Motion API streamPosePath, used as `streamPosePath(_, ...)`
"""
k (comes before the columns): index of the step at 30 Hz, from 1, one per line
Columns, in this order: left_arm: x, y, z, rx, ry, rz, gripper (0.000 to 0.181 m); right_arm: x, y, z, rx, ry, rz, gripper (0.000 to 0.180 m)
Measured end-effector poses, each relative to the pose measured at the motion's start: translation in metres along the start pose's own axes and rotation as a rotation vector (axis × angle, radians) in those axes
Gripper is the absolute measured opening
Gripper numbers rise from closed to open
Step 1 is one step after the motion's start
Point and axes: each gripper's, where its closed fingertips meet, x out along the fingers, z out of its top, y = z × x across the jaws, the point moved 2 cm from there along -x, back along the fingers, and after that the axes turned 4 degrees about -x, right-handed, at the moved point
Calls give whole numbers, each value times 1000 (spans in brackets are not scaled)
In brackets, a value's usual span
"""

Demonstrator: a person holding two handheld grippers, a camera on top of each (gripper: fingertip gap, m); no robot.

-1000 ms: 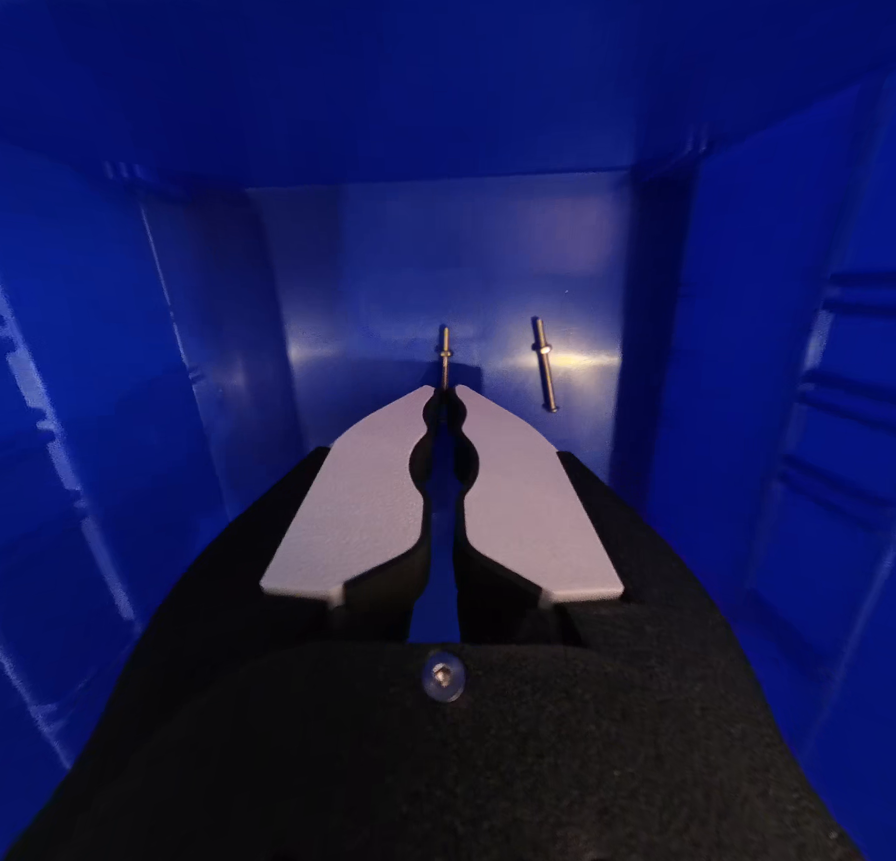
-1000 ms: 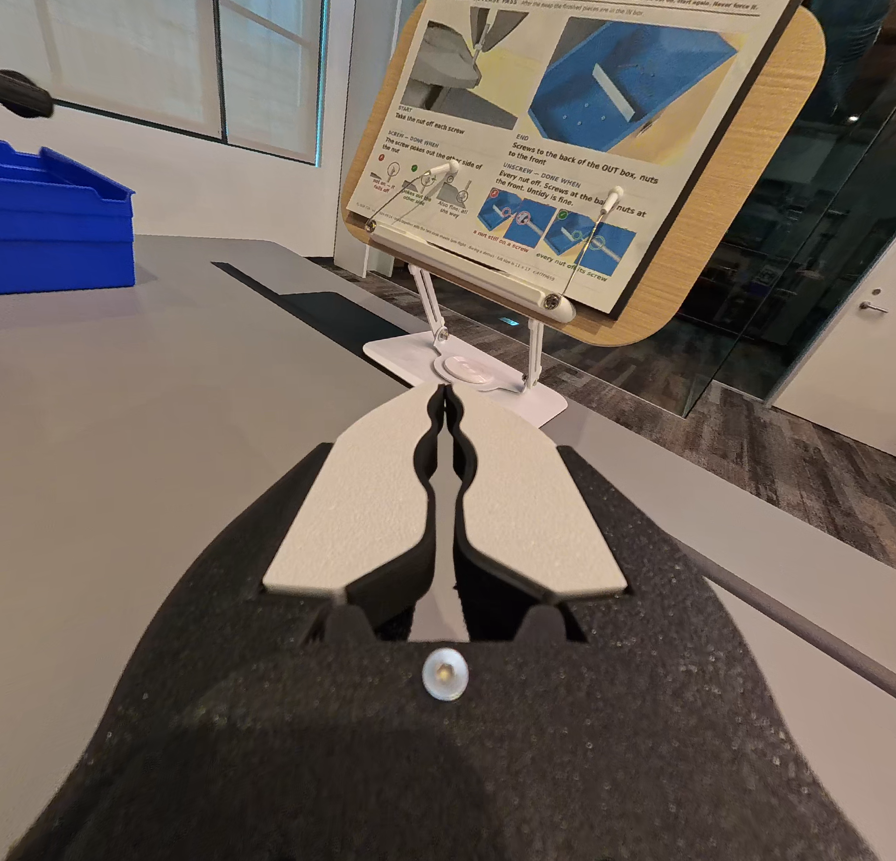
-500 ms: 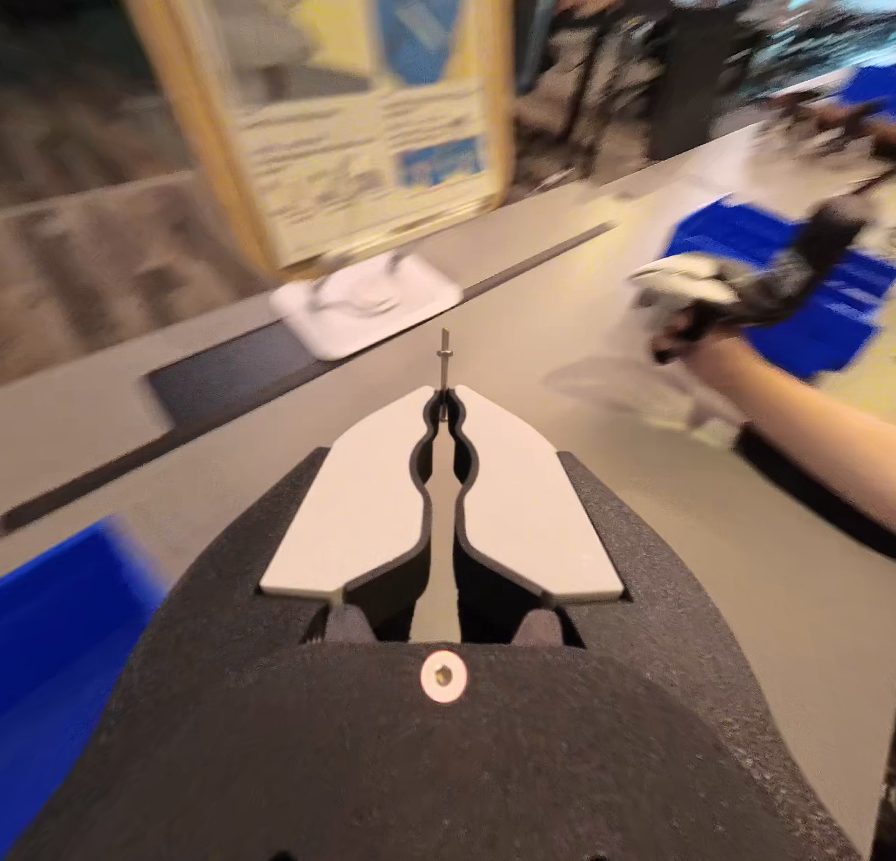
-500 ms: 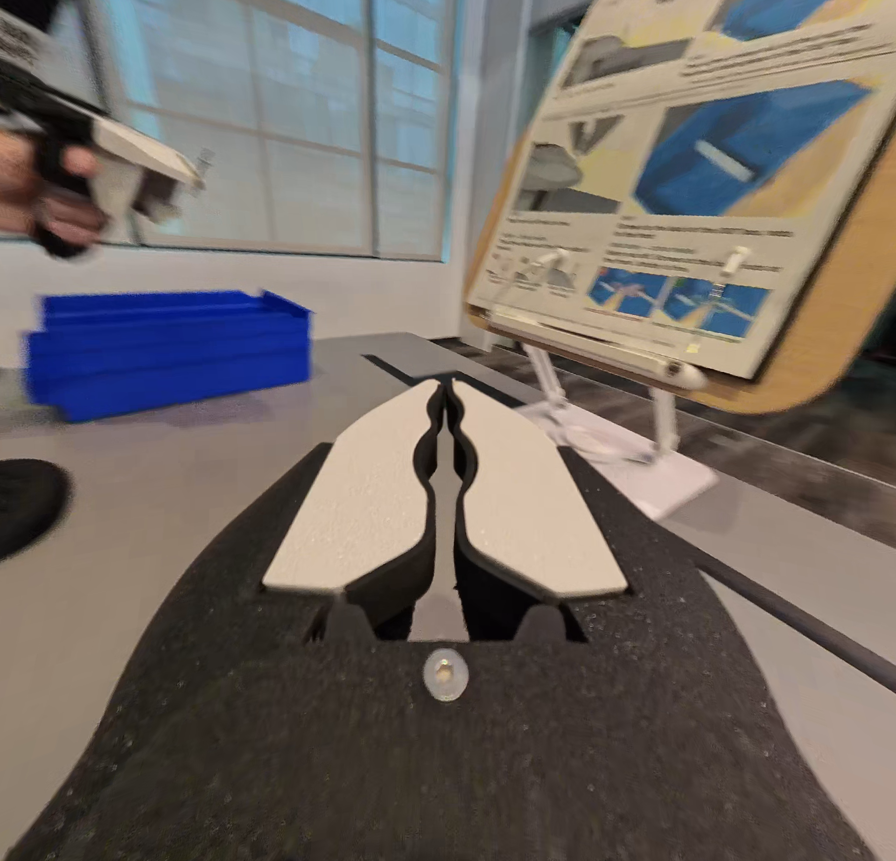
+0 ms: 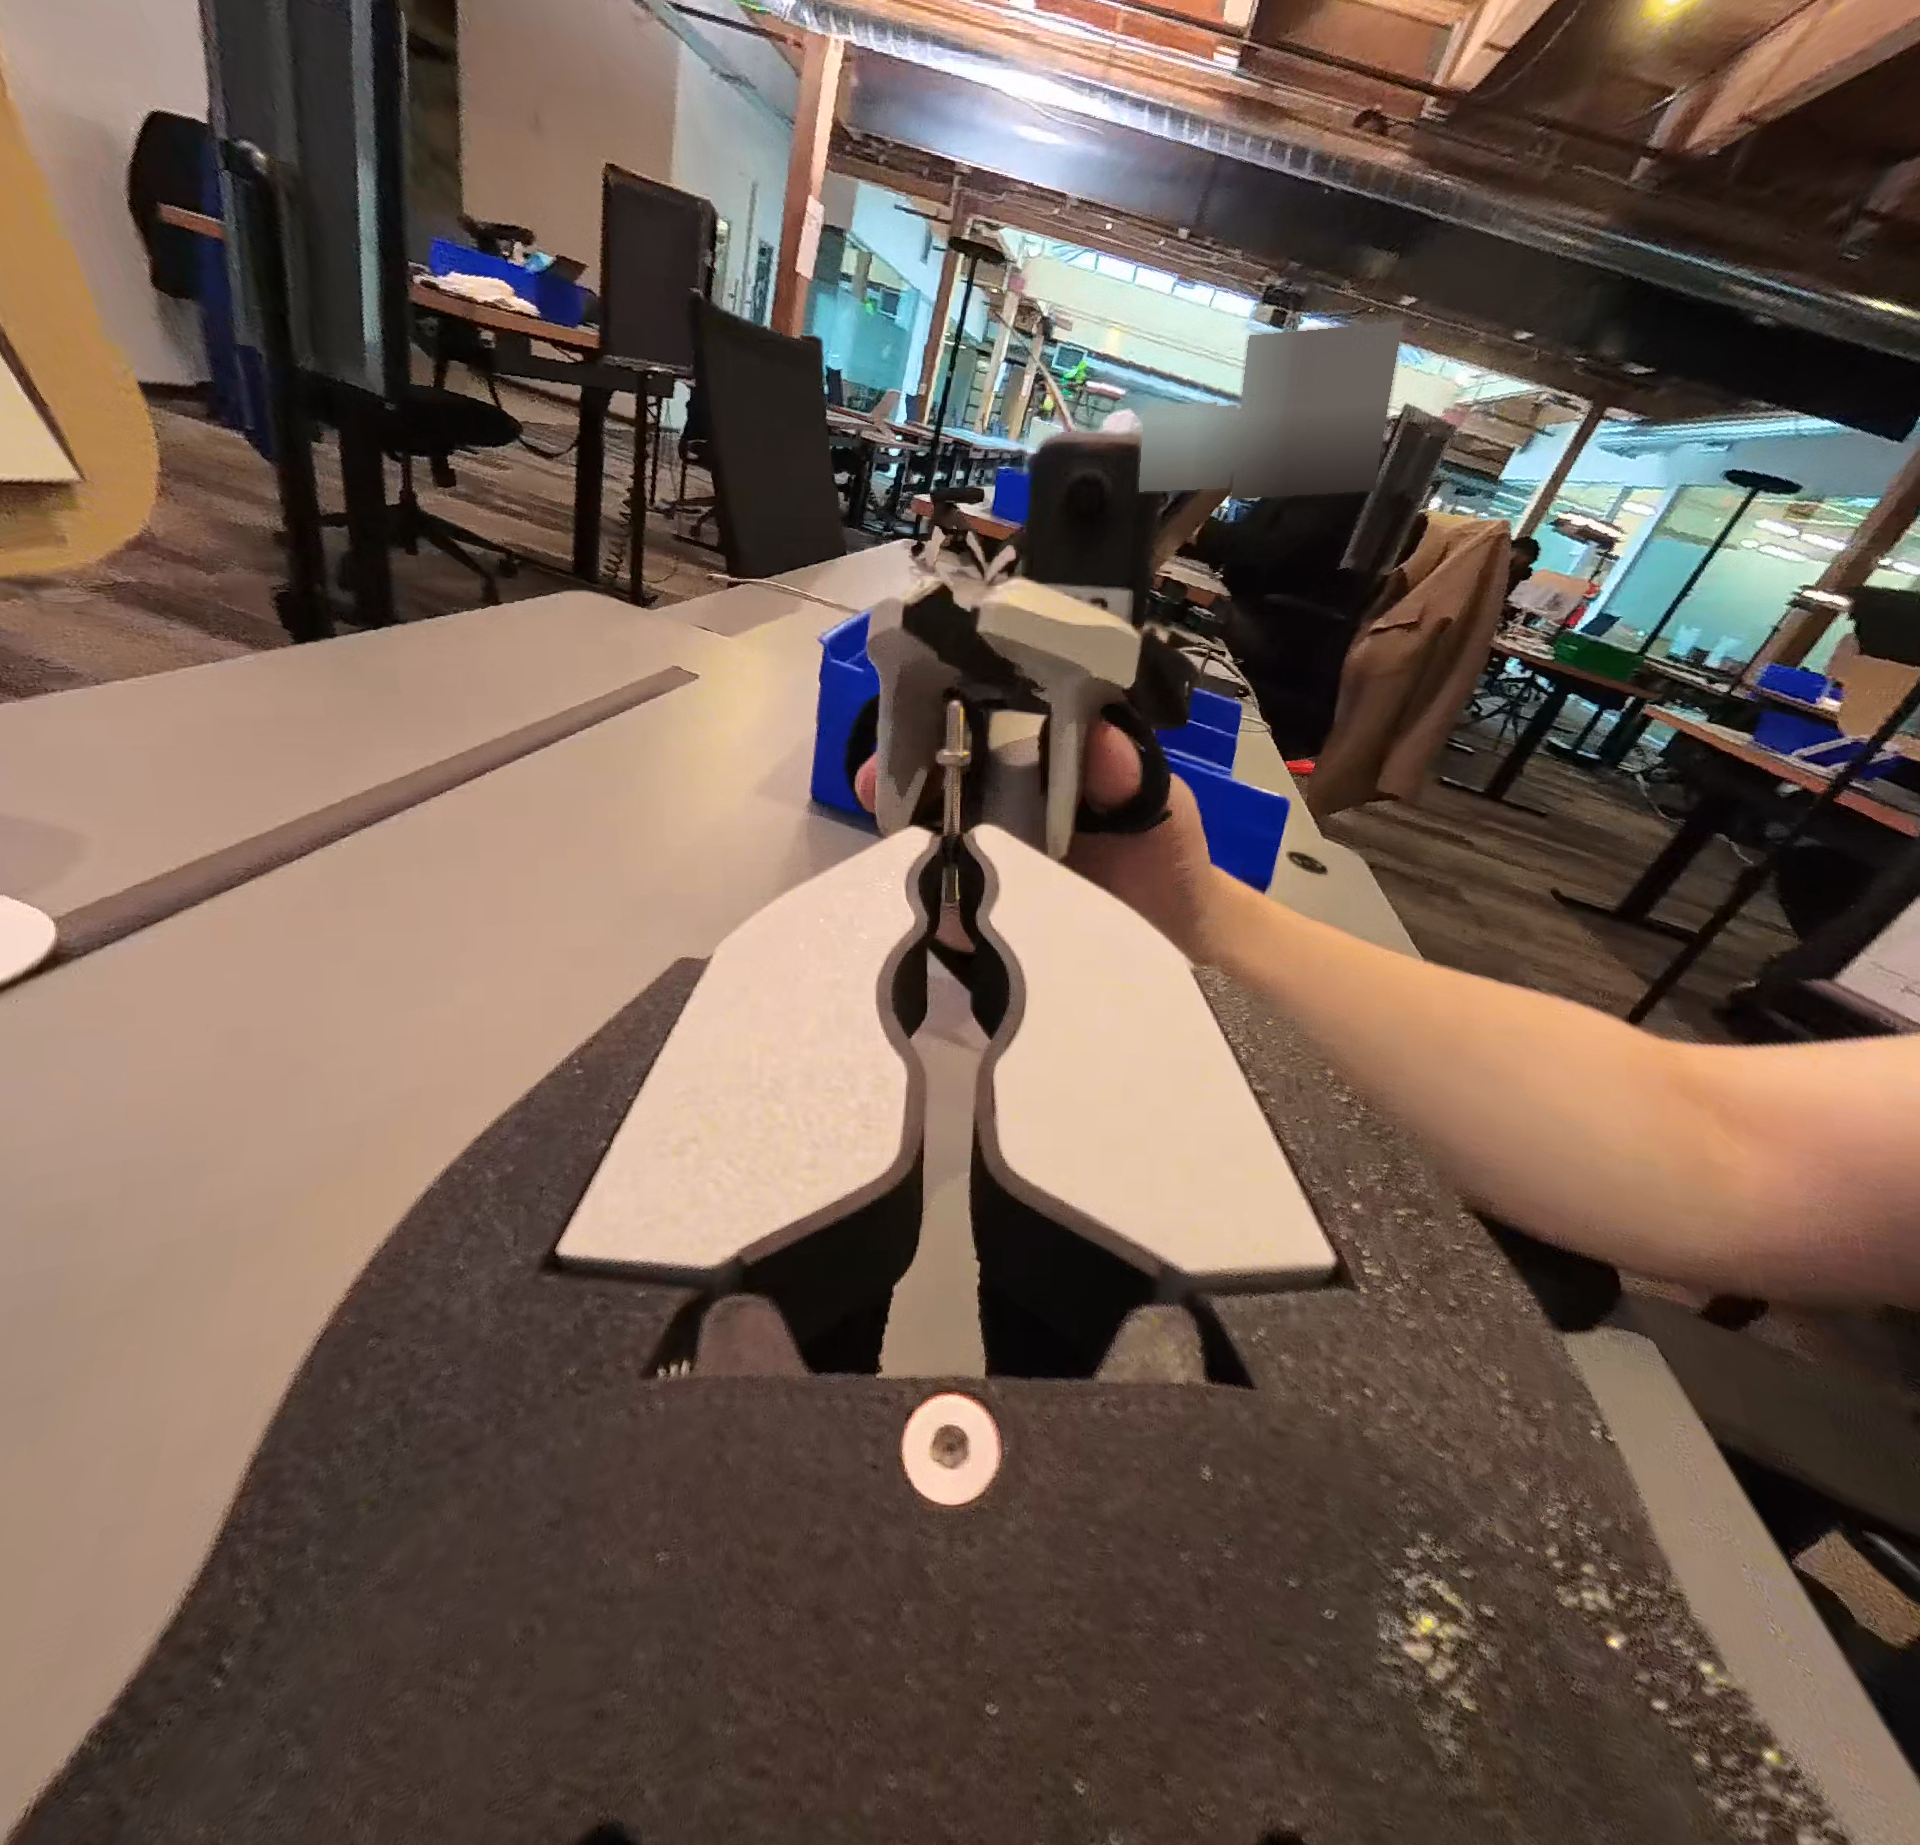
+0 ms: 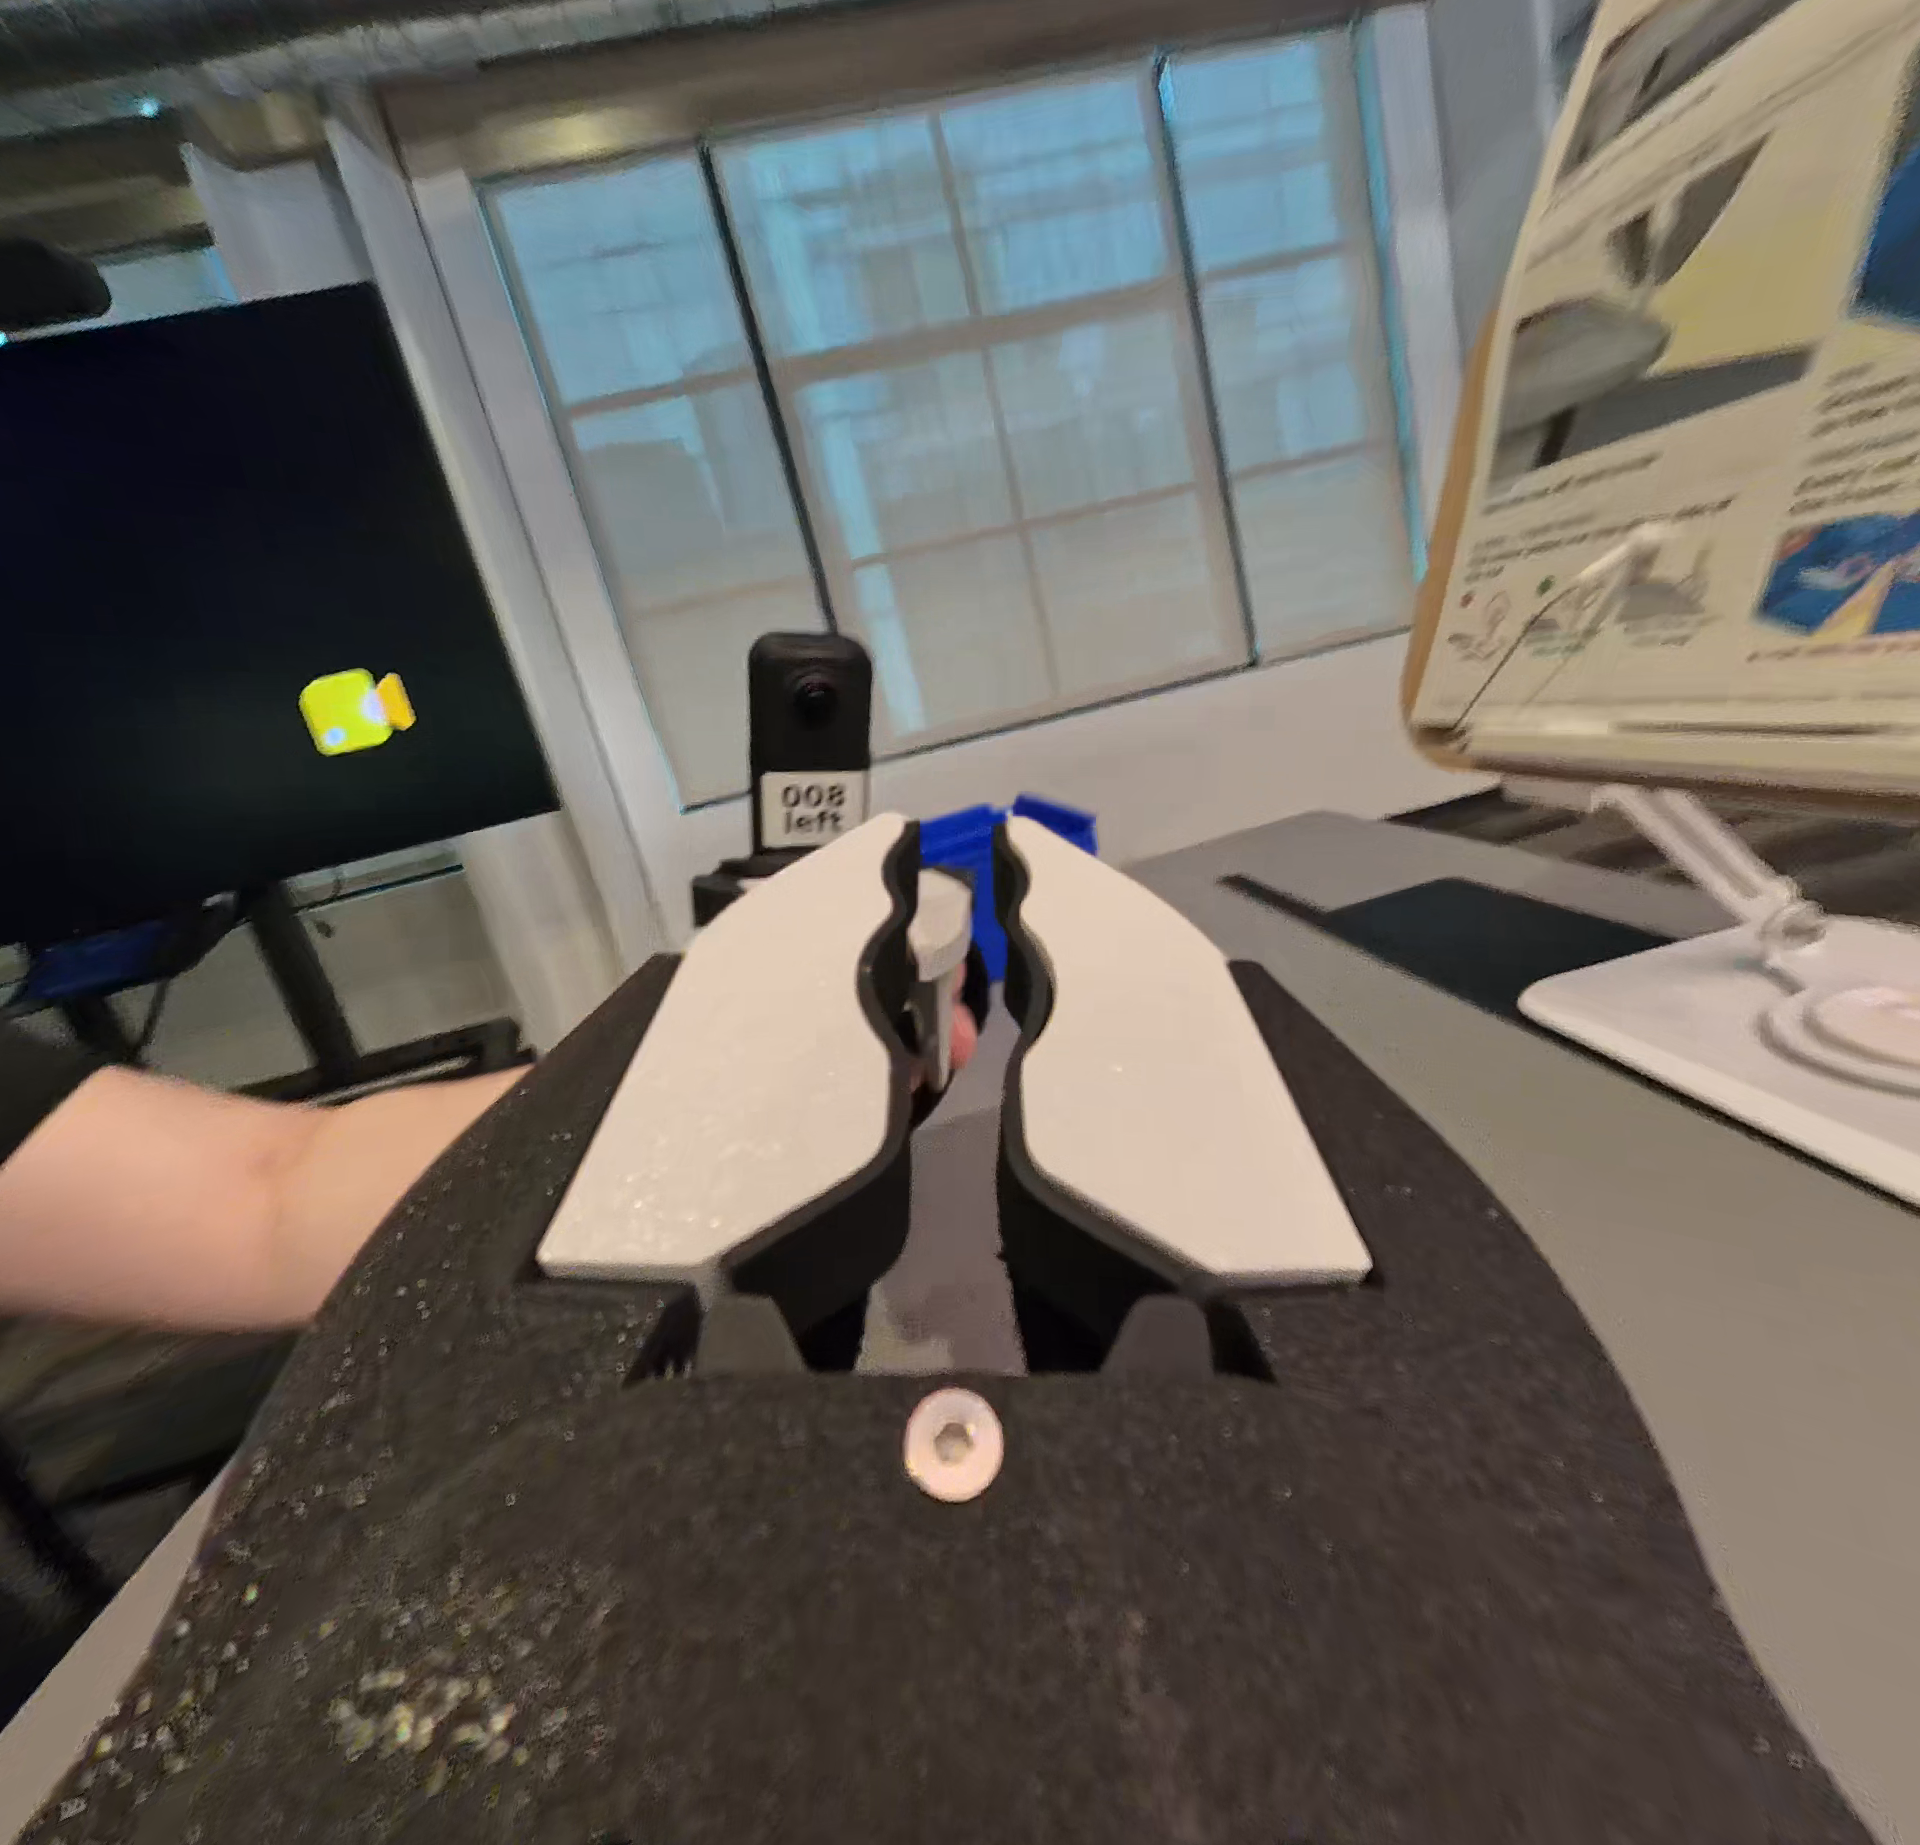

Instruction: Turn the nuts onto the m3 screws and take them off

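In the left wrist view my left gripper (image 5: 951, 837) is shut on the lower end of a thin metal screw (image 5: 950, 798). The screw sticks out forward and carries a nut (image 5: 950, 756) near its far end. The right gripper (image 5: 977, 725), held by a hand, faces it head-on, with its fingers apart on either side of the screw tip. In the right wrist view my right gripper (image 6: 951, 827) is open with a small gap. The left gripper's fingertips (image 6: 940, 938) show through that gap. The screw is hidden there.
Both grippers are above a grey table (image 5: 312, 964). Blue bins (image 5: 1210, 808) stand behind the right gripper. An instruction board (image 6: 1683, 424) on a white stand (image 6: 1704, 1006) is at the right of the right wrist view. A dark monitor (image 6: 208, 590) is at its left. The grippers' ends are close to 4 cm from one another.
The left gripper has lifted the screw out of the blue bin and swung round to face the right gripper. The right gripper has turned left towards it and opened from shut.
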Motion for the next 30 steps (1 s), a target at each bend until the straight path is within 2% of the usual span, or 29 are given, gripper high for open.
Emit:
streamPosePath(5,-8,3,-8,-34,-17,-44,2,15,4,-36,19,184,58,14)
streamPosePath(9,-6,6,-18,-38,14,-41,2,24,12,-48,18,232,94,10)
streamPosePath(12,-6,4,-16,-51,2,-63,2,26,10,-47,11,229,83,5)
streamPosePath(19,-10,1,-14,-71,0,-83,2,27,12,-47,76,232,111,4)
streamPosePath(30,-9,3,-27,-73,91,-77,12,31,15,-57,82,292,124,4)
